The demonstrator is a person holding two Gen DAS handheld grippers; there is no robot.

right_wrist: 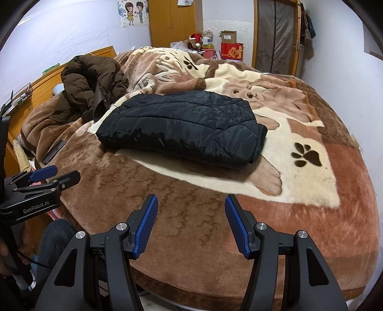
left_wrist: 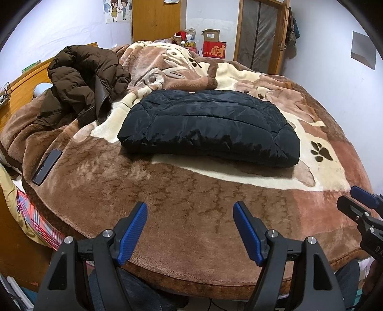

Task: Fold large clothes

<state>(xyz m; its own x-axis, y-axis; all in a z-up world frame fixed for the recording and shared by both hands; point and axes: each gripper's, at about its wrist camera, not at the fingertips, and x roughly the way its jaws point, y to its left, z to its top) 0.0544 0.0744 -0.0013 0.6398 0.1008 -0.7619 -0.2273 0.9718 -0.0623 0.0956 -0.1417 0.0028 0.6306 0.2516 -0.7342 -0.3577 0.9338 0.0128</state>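
Observation:
A black quilted jacket (left_wrist: 210, 126) lies folded into a flat bundle in the middle of the bed; it also shows in the right wrist view (right_wrist: 184, 129). A brown puffer coat (left_wrist: 81, 79) lies crumpled at the far left, also seen in the right wrist view (right_wrist: 91, 83). My left gripper (left_wrist: 190, 210) is open and empty, held above the blanket's near edge, well short of the black jacket. My right gripper (right_wrist: 191, 203) is open and empty, beside the left one. Each gripper shows at the edge of the other's view.
A brown and cream animal-print blanket (left_wrist: 167, 191) covers the bed. A dark phone (left_wrist: 46, 166) lies on the blanket at the left. A wooden headboard (left_wrist: 21, 83) stands at the left. Boxes (left_wrist: 214, 49) and a wardrobe (left_wrist: 155, 21) stand behind the bed.

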